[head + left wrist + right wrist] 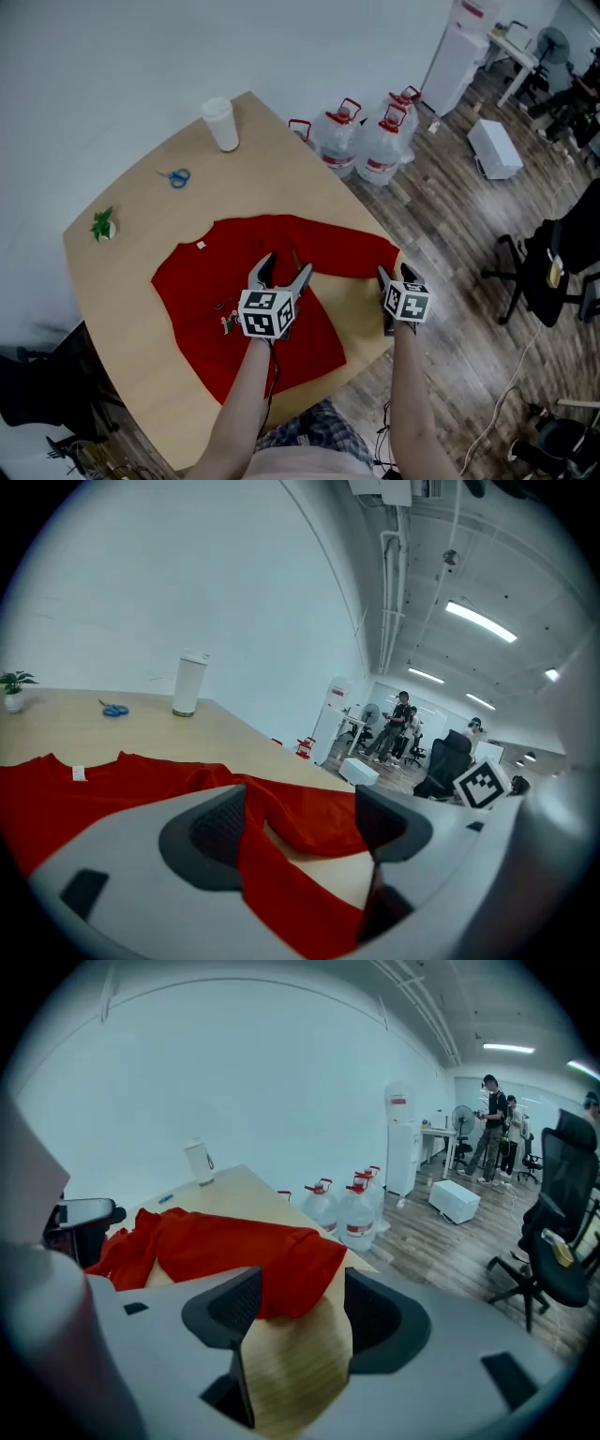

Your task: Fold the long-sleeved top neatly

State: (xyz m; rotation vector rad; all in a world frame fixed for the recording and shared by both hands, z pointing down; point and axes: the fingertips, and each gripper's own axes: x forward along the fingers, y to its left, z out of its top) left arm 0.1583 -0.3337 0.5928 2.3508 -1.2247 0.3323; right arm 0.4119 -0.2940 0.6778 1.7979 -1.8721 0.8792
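Head view: jaws apart, left gripper (286,265) over red top (202,281), right gripper (394,272) at its sleeve end (367,253).

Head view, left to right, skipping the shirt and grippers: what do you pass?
small plant → scissors → cup → water jugs → white box

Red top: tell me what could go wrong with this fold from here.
1. The sleeve cuff lies near the table edge; the open right gripper might nudge it off rather than catch it.
2. The open left gripper straddles rumpled fabric of the red top; closing there could trap a crease.
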